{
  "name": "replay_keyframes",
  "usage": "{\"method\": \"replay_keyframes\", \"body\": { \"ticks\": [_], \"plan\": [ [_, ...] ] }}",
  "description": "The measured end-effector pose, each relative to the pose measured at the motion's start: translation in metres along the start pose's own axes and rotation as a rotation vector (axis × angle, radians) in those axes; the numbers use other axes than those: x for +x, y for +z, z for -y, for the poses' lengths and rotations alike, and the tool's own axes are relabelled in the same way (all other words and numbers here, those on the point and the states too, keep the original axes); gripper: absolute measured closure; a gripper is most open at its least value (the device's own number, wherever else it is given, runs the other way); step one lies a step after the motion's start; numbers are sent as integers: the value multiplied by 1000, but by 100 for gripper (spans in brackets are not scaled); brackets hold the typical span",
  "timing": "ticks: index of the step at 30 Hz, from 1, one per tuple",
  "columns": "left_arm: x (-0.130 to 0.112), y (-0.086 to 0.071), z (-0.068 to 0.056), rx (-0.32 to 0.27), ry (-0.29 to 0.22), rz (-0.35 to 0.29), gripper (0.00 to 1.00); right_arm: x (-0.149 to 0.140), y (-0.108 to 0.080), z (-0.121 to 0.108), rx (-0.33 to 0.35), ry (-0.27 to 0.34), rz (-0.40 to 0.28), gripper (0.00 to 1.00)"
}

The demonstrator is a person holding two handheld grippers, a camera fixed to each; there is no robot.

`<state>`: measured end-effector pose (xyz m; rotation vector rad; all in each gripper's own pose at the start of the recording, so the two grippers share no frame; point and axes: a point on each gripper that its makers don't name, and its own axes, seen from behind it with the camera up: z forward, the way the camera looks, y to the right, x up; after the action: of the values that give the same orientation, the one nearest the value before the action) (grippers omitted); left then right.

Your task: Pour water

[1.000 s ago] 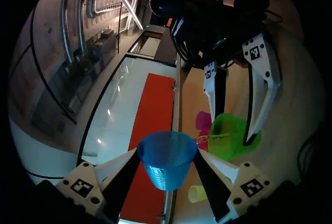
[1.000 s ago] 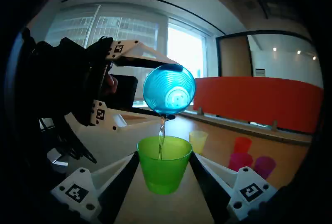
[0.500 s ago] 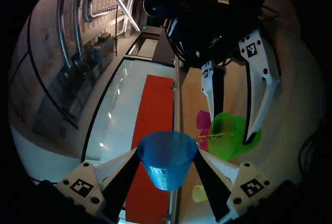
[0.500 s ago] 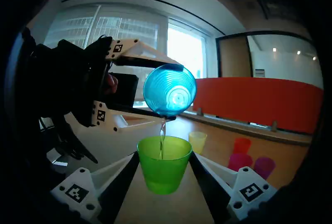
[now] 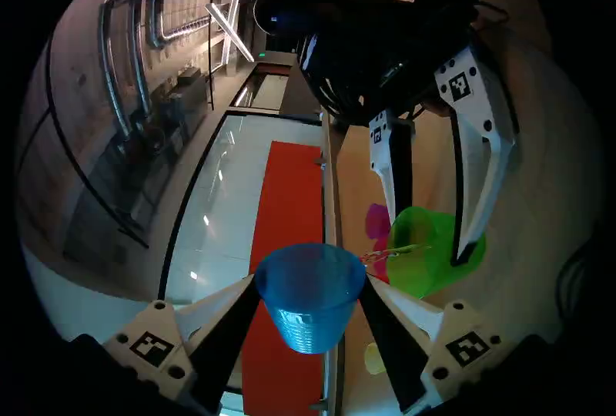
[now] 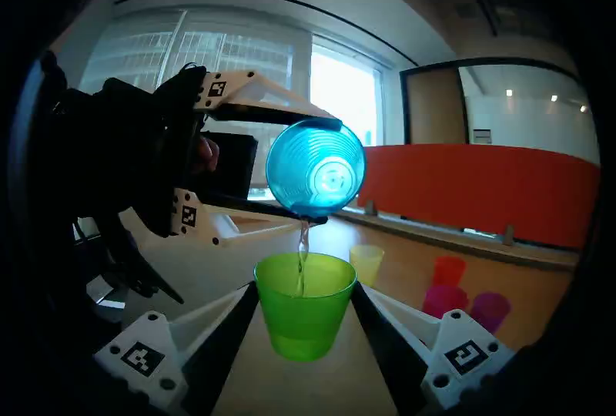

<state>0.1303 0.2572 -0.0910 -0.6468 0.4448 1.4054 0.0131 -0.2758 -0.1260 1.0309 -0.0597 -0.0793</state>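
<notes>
The tabletop (image 6: pixel 404 266) is pale, warm-toned wood. Four small plastic cups stand upright on it, mouths up. A yellow cup (image 6: pixel 367 260) stands alone, well apart from the other three. These form a loose cluster: an orange cup (image 6: pixel 450 268) farthest back, a pink cup (image 6: pixel 443 299) just in front of it, and a purple cup (image 6: pixel 491 310) just beside the pink one. A red divider panel (image 6: pixel 477 189) runs along the tabletop's far edge.

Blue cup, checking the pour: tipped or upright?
Tipped: the blue cup lies sideways, a thin stream falling from its rim into the green cup.
</notes>
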Motion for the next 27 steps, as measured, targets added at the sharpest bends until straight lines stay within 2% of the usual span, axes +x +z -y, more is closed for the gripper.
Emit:
{"method": "replay_keyframes", "body": {
  "ticks": [13, 27],
  "plan": [
    [8, -4, 0, 8, 47, -2, 13, -1, -1, 0, -4, 1, -1, 9],
    [10, 2, -3, 17, 131, -8, 13, -1, -3, -1, -8, 2, -4, 9]
  ]
}}
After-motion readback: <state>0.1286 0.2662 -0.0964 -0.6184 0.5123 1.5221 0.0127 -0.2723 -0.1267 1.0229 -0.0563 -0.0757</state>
